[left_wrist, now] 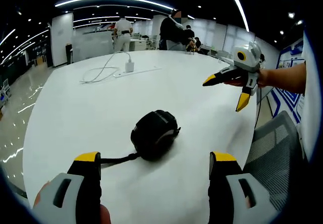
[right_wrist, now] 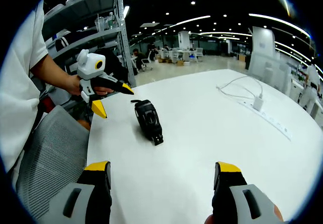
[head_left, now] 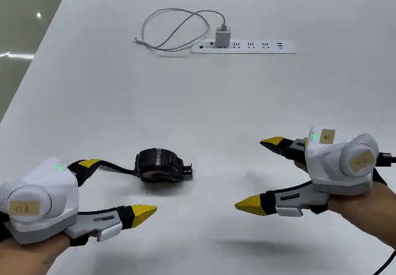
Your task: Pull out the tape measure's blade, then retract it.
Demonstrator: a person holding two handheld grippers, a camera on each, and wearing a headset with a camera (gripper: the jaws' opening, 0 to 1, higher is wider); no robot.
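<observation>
While left gripper and right gripper spread their fingers, the tape measure lies between them.

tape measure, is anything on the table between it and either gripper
Nothing visible: only bare table separates the tape measure from the open left gripper and the open right gripper; the power strip lies far behind.

The tape measure lies on the table between the left gripper and right gripper. Far behind sits, seemingly, a power strip.
</observation>
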